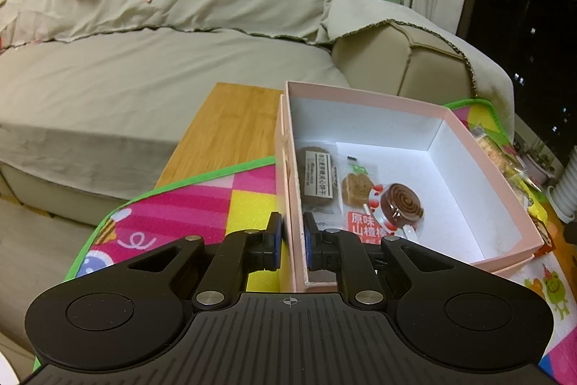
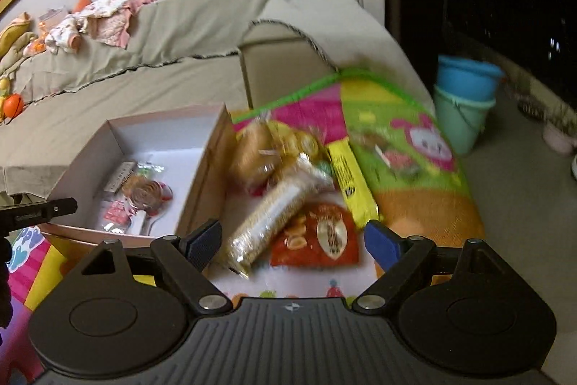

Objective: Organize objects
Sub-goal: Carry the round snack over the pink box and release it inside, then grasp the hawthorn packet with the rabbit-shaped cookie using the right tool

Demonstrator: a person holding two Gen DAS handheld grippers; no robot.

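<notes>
1. At the near left wall of the pink box point(image 1: 360, 96), the left tongs point(image 1: 293, 242) point down and pinch that wall, one pad inside, one outside.
2. The right tongs point(image 2: 292, 242) tilt down over the snack pile, wide apart and holding nothing.
3. Between them lie a long cracker pack point(image 2: 267, 215) and an orange snack bag point(image 2: 321, 237).
4. A yellow bar point(image 2: 351, 183) lies just right.
5. The swirl lollipop point(image 1: 400, 202) sits inside the box, on the bright mat point(image 1: 187, 204).
</notes>
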